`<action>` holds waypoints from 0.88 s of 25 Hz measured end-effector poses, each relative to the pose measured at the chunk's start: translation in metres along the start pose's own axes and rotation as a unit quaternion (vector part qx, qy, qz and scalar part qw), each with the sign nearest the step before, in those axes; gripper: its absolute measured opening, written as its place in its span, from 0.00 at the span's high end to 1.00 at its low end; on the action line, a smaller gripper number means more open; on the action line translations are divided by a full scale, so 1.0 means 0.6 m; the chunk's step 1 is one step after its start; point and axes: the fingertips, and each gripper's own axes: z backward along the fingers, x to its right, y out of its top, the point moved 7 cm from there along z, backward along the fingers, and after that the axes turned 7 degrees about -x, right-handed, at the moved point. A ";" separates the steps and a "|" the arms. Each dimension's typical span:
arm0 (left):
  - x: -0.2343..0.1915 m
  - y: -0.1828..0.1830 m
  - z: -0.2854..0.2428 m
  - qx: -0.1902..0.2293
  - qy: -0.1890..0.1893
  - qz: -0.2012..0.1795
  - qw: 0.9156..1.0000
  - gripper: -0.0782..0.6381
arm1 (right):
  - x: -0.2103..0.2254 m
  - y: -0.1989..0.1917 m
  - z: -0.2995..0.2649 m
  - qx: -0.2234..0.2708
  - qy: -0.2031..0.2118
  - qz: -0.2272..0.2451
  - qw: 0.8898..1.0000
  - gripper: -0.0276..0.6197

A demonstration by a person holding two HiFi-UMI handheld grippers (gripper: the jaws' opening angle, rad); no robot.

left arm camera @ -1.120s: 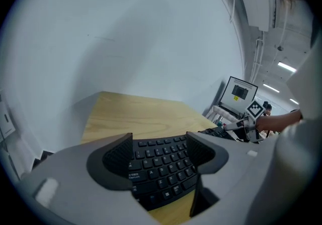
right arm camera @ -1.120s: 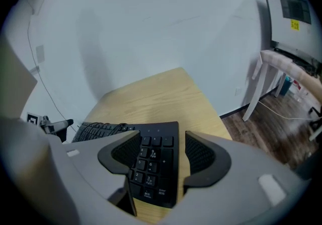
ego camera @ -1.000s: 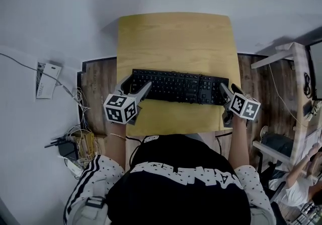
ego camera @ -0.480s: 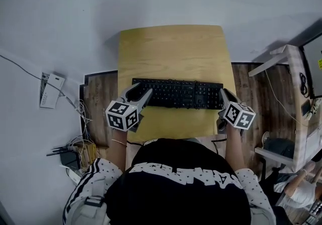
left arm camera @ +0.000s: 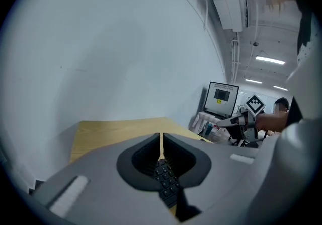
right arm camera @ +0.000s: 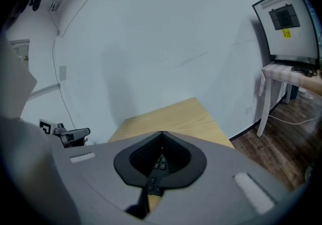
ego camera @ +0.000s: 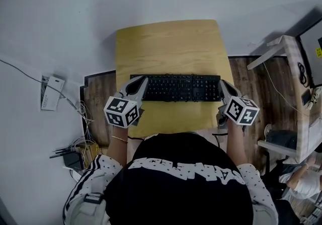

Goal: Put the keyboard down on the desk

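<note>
A black keyboard point(ego camera: 176, 87) lies flat across the near half of the small wooden desk point(ego camera: 171, 43). My left gripper point(ego camera: 145, 79) sits over the keyboard's left end, and my right gripper point(ego camera: 221, 83) is at its right end. In the left gripper view the jaws point(left arm camera: 161, 136) meet tip to tip, with keys point(left arm camera: 166, 181) showing below them. The right gripper view shows the same thing: its tips point(right arm camera: 162, 132) are closed together above a few keys point(right arm camera: 156, 168). Nothing is pinched between either pair.
The desk stands against a pale wall. A white side table point(ego camera: 292, 53) with a monitor is at the right. Cables and a power strip point(ego camera: 70, 153) lie on the floor at the left. Another person point(ego camera: 302, 183) is at the lower right.
Both pairs of jaws stood open at the keyboard's ends a second ago and have closed. The keyboard stays flat on the desk.
</note>
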 end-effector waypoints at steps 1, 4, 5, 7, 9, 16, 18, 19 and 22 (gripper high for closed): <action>0.003 0.003 0.001 0.000 -0.001 -0.003 1.000 0.87 | -0.003 0.001 0.004 0.002 0.003 0.000 1.000 0.94; 0.014 0.011 0.004 -0.001 -0.010 -0.008 1.000 0.87 | -0.011 0.004 0.017 0.005 0.017 -0.005 1.000 0.94; 0.017 0.013 0.004 0.001 -0.014 -0.010 1.000 0.87 | -0.013 0.005 0.021 0.007 0.023 -0.006 1.000 0.94; 0.023 0.017 0.003 0.003 -0.019 -0.013 1.000 0.87 | -0.017 0.008 0.028 0.009 0.030 -0.002 1.000 0.94; 0.028 0.020 0.002 0.004 -0.022 -0.014 1.000 0.87 | -0.020 0.010 0.032 0.010 0.033 0.003 0.999 0.94; 0.039 0.024 0.003 0.007 -0.028 -0.018 0.999 0.87 | -0.032 0.006 0.038 0.004 0.045 0.023 0.999 0.94; 0.041 0.025 0.005 0.008 -0.028 -0.019 0.999 0.87 | -0.033 0.005 0.040 0.003 0.046 0.024 0.999 0.94; 0.041 0.025 0.006 0.008 -0.028 -0.020 0.999 0.87 | -0.033 0.004 0.041 0.003 0.045 0.024 0.999 0.94; 0.041 0.025 0.008 0.008 -0.026 -0.019 0.999 0.87 | -0.034 0.004 0.044 0.003 0.046 0.025 0.999 0.94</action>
